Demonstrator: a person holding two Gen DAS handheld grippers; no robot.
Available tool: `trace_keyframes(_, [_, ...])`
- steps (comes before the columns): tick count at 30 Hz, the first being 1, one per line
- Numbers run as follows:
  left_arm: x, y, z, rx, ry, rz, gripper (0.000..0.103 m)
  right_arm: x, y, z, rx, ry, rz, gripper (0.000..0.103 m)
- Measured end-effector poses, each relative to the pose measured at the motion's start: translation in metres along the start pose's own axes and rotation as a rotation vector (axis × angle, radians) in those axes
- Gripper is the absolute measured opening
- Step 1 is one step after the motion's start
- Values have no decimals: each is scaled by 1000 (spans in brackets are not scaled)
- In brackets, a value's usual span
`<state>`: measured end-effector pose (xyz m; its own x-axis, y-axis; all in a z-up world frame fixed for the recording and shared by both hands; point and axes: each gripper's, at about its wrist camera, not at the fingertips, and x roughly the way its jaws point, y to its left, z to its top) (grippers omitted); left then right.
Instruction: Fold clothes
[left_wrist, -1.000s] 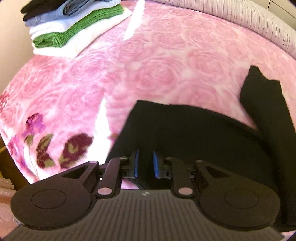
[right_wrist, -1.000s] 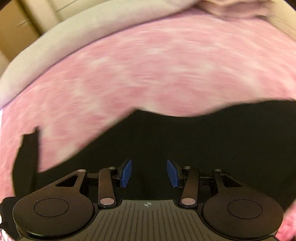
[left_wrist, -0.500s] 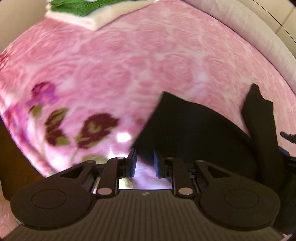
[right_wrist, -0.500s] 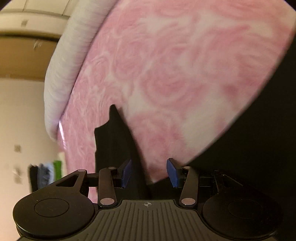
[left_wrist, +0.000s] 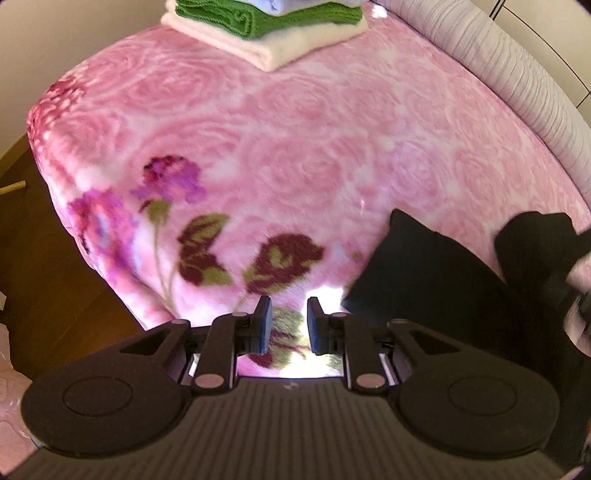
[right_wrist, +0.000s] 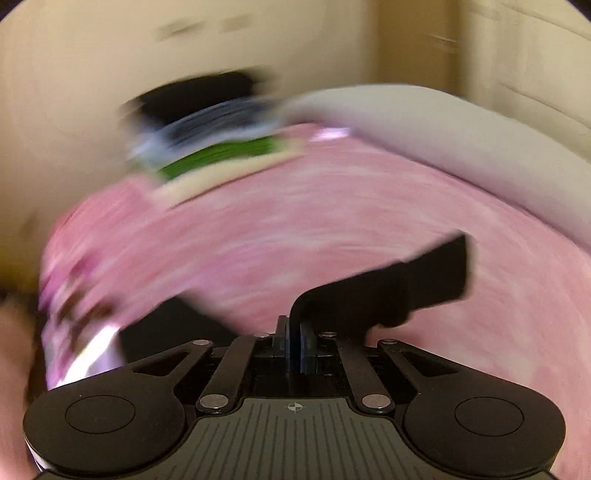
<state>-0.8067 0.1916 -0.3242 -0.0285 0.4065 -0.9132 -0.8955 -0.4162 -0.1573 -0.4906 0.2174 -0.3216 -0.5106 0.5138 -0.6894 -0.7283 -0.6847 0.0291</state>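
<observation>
Swinging fast, the right gripper (right_wrist: 294, 339) is now pinching a strip of the black garment (right_wrist: 413, 291), where half a second ago its fingers were spread apart around it; its view is smeared with motion. That strip is lifting away to the right above the pink blanket (right_wrist: 295, 229). The left gripper (left_wrist: 289, 325) is sliding off the cloth, its fingers parted with a small gap and nothing between them, hovering over the flower print at the blanket's (left_wrist: 332, 147) near edge. The black garment (left_wrist: 424, 280) is lying just to its right on the bed. A stack of folded clothes (left_wrist: 273, 26) is sitting at the far corner, well apart.
</observation>
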Motion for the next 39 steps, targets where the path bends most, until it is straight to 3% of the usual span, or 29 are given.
trace_keyframes(1, [0, 1, 1, -5, -1, -3, 16, 3, 20, -6, -59, 38, 28, 9])
trace_keyframes(3, [-1, 3, 2, -22, 0, -19, 16, 9, 52, -20, -153, 114, 72, 41])
trace_keyframes(4, [-2, 4, 2, -26, 1, -28, 16, 11, 64, -27, -191, 152, 90, 46])
trace_keyframes(8, [-2, 0, -3, -10, 8, -48, 16, 2, 84, -60, -264, 257, 114, 50])
trace_keyframes(11, [-3, -15, -9, 61, 20, -93, 16, -9, 66, -76, -183, 304, 111, 51])
trace_keyframes(13, [-2, -32, -13, 128, 23, -134, 21, -25, 38, -87, 17, 319, 50, 51])
trace_keyframes(15, [0, -50, -17, 195, 24, -177, 27, -45, -2, -104, 309, 321, -21, 51])
trace_keyframes(17, [4, -60, -18, 198, 18, -216, 29, -65, -44, -126, 617, 310, -101, 51])
trace_keyframes(21, [24, -55, -12, 43, 45, -269, 30, -115, -120, -186, 1232, 221, -200, 51])
trace_keyframes(24, [36, -47, -5, -65, 45, -279, 30, -144, -142, -232, 1604, 80, -165, 51])
trace_keyframes(28, [48, -44, 8, -144, 19, -312, 32, -152, -133, -265, 1845, -43, -67, 51])
trace_keyframes(35, [58, -45, 12, -184, 26, -330, 30, -114, -94, -279, 2042, -28, 155, 51])
trace_keyframes(39, [64, -46, 14, -206, 30, -341, 30, -99, -82, -291, 2114, -18, 131, 50])
